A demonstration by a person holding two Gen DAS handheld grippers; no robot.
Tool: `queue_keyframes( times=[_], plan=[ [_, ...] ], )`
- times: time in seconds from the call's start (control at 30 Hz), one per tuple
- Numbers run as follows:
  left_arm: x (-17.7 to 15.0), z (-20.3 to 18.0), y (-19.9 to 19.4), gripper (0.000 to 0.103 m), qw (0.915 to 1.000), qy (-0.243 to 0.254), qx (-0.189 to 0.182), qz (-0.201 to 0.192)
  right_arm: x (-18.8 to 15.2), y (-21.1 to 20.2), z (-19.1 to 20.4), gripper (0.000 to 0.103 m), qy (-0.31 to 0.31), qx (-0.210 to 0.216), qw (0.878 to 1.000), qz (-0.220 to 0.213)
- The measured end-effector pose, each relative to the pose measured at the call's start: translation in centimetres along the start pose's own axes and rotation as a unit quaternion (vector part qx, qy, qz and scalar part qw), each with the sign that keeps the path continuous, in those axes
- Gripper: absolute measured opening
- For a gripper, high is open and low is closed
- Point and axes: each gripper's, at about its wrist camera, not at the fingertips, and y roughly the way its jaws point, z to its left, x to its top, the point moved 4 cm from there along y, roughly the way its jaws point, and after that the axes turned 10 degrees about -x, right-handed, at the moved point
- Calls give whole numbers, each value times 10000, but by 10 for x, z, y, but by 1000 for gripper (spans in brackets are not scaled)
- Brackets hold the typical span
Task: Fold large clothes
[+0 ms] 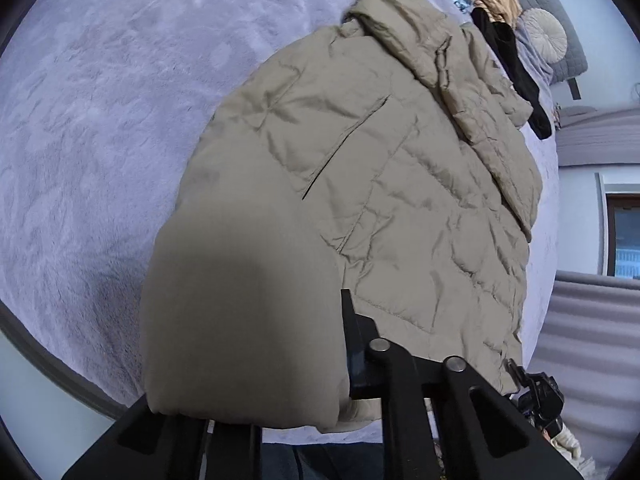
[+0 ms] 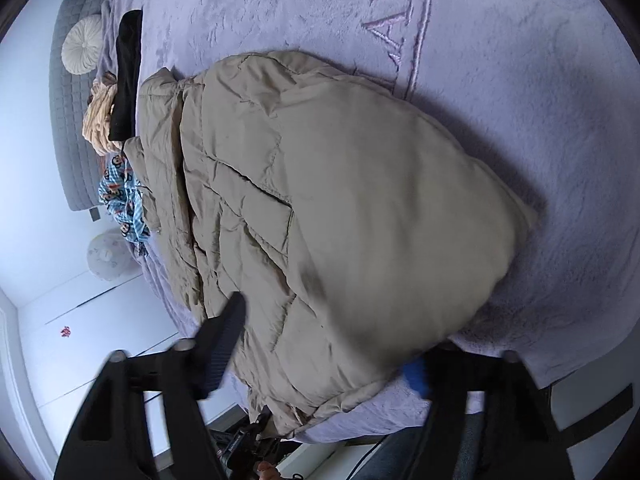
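I had the beige jacket (image 1: 360, 184) lying across the lilac blanket (image 1: 100, 120), its hem bunched up at the near edge of the bed. My left gripper (image 1: 344, 360) was pinched tight on that hem fabric. My right gripper (image 2: 320, 360) had a thick fold between its fingers (image 2: 224, 344), though I couldn't tell whether they pressed it.
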Motion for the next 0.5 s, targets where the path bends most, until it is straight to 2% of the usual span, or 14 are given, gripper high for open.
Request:
queue_keyframes(
  times=[0.03,0.3,0.5],
  plan=[
    [3,-4,-5,13,9999,84,-67,-17,-2,-2,2,15,-12,-31,10000,-73],
    [37,-37,-34,13,9964,740,-405,-61,-11,-26,28,11,-369,-149,9970,-666],
    [69,-75,-49,13,9923,1089,-520,-292,-7,-49,77,10,-971,-130,9909,-924]
  ],
)
